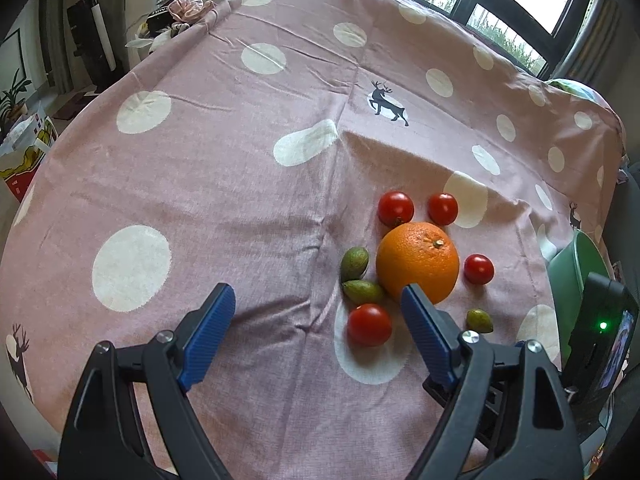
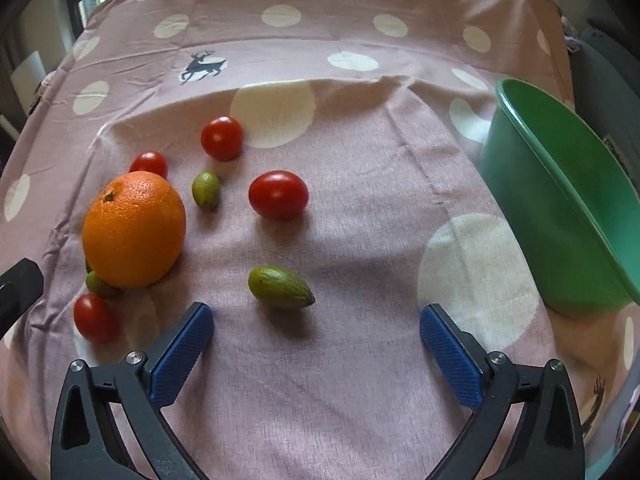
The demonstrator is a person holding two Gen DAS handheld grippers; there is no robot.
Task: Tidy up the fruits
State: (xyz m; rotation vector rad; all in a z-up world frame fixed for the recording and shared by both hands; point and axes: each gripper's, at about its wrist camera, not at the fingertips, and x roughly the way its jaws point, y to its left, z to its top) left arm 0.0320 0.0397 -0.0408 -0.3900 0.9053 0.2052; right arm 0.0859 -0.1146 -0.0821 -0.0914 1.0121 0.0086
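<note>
A big orange (image 1: 418,262) (image 2: 135,230) lies on the pink dotted cloth with several red cherry tomatoes (image 1: 369,325) (image 2: 279,195) and small green fruits (image 1: 363,291) (image 2: 280,287) around it. My left gripper (image 1: 317,294) hangs open above the cloth just left of the cluster; its right finger (image 1: 424,328) overlaps the orange's near edge in this view. My right gripper (image 2: 316,314) stands wide open, with one green fruit just beyond its fingertips and nothing between the pads.
A green plastic bowl (image 2: 560,208) (image 1: 568,276) stands at the right of the fruits, near the table's right edge. Part of the left gripper's body (image 2: 16,292) shows at the right wrist view's left edge. Windows lie beyond the far edge.
</note>
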